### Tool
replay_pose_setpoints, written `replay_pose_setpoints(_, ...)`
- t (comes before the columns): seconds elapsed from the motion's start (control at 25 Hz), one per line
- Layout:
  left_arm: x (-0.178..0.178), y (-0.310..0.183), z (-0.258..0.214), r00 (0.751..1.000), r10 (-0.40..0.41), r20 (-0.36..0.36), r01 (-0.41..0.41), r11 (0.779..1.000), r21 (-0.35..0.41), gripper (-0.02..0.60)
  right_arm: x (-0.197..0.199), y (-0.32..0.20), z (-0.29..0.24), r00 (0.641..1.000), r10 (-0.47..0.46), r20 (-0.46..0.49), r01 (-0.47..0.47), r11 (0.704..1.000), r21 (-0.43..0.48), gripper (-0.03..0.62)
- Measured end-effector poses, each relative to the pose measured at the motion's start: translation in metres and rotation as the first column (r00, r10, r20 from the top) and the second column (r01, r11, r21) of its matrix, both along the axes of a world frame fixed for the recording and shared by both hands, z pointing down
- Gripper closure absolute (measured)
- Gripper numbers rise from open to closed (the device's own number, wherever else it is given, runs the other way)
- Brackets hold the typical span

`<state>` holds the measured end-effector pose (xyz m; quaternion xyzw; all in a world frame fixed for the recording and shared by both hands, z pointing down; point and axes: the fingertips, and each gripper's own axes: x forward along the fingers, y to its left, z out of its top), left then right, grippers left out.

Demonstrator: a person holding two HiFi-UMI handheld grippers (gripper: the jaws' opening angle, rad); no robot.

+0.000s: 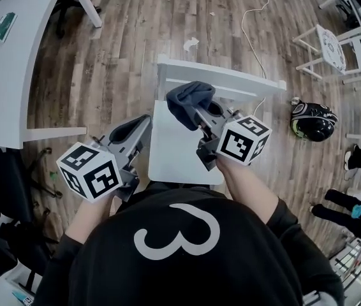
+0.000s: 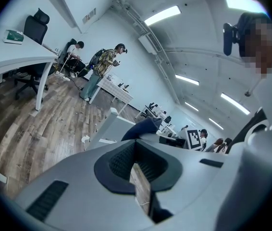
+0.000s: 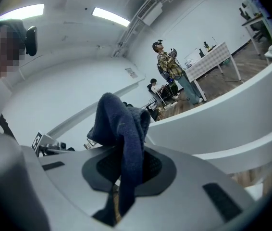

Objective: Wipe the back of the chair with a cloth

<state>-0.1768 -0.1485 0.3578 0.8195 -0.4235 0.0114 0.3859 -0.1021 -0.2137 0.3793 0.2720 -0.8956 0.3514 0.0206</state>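
Black shirt (image 1: 174,247) with a white 3 fills the bottom of the head view, person standing over a white chair (image 1: 182,150) on the wood floor (image 1: 123,37).

Right tool (image 1: 196,111) is clamped on a dark blue cloth (image 1: 190,97). In the right gripper view the jaws of the right tool (image 3: 126,173) pinch a fold of the cloth (image 3: 121,124); a wad bulges past the tips and a tail hangs back between the pads. The cloth sits over the rear of the seat, just beside the chair back (image 1: 231,77). Contact with the rail can't be told.

Left tool (image 1: 137,126) hangs at the seat's left edge, holding nothing. In the left gripper view the left tool (image 2: 137,170) has its jaws nearly together, with only a sliver of floor between them.

Handling, judged:
- The cloth looks soft, light and limp, so it will fold and drag. The bunched pinch looks secure, and the wad past the tips is the part to press on the rail.
- The chair back (image 3: 232,114) looks hard, smooth and painted, with 2 flat rails, so it should be easy to slide over.
- The chair looks light and may skid on the floor if pushed hard. The left tool could brace it at the seat edge or a back post.

A black helmet (image 1: 312,120) lies on the floor, well apart to the right.
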Motion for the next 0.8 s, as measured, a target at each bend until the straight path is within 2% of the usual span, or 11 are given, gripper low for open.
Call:
replay_pose_setpoints(0.36, -0.023, -0.003, 0.014, 1.000, 0.005, 0.009, -0.005, 0.999, -0.035, 0.568, -0.023, -0.038, 0.032, 0.993, 0.087, -0.075, -0.085, 0.996, 0.020, 0.543)
replay_pose_setpoints(0.8, -0.033, -0.002, 0.027, 1.000, -0.010, 0.001, 0.010, 0.998, -0.060, 0.568, -0.033, -0.058, 0.052, 0.972, 0.140, -0.187, -0.131, 0.990, 0.059, 0.543)
